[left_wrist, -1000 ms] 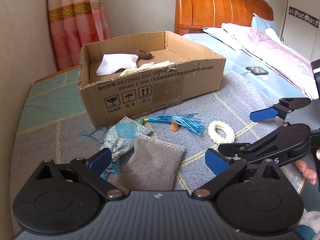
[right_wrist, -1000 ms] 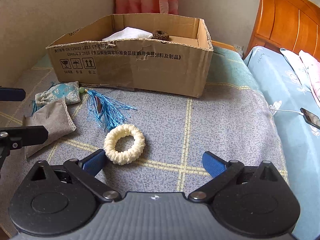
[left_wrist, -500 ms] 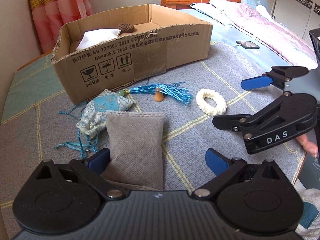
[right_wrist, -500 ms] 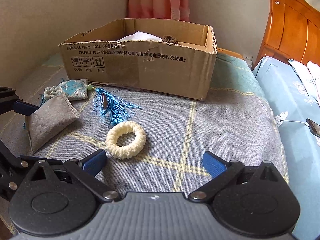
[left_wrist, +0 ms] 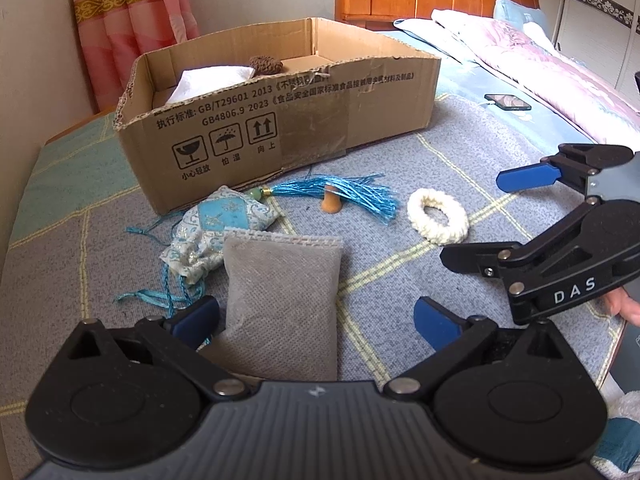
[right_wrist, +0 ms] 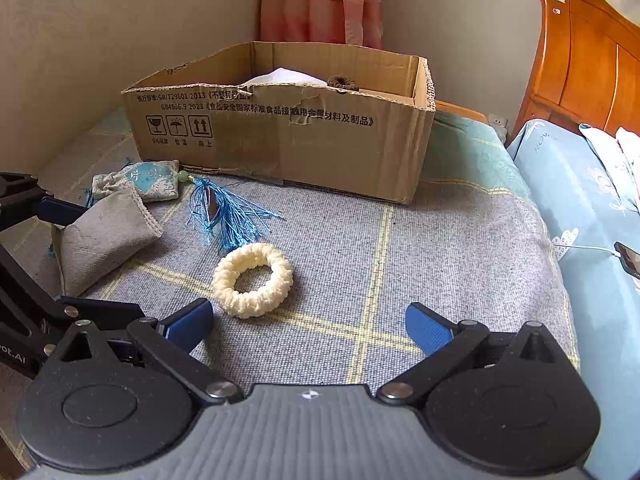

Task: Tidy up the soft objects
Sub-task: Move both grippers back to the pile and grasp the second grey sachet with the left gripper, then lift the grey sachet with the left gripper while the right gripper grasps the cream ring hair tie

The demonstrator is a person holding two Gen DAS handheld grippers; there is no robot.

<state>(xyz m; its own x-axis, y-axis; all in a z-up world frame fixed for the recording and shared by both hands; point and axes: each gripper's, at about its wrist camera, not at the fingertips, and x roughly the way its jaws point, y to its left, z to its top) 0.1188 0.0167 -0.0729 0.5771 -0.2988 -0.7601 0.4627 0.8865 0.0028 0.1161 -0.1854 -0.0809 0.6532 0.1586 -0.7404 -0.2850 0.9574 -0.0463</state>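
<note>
The left wrist view showed the left tongs [left_wrist: 316,316] spread wide over a grey woven fabric pouch [left_wrist: 280,300] that lay flat on the grey checked blanket [left_wrist: 440,168] covering the bed, the near end of the pouch lying between the two blue fingers, with the left finger just beside its edge; nothing was gripped. Just behind the pouch and touching its far corner lay a pale blue brocade sachet [left_wrist: 220,224] whose bright blue tassel [left_wrist: 344,196] trailed to the right over a small orange object [left_wrist: 331,205]. A cream crocheted ring [left_wrist: 438,218] lay further right, near the right tongs [left_wrist: 484,220], which were likewise wide apart and held nothing. In the right wrist view the ring [right_wrist: 253,279] sat just ahead of the right tongs [right_wrist: 308,322], closer to the left finger but apart from it. Behind everything stood an open brown cardboard box [left_wrist: 304,136] holding a white cloth [left_wrist: 208,82] and a dark brown knitted ring [left_wrist: 266,65]. A phone [left_wrist: 508,102] lay on the blue bed sheet, well apart.
</note>
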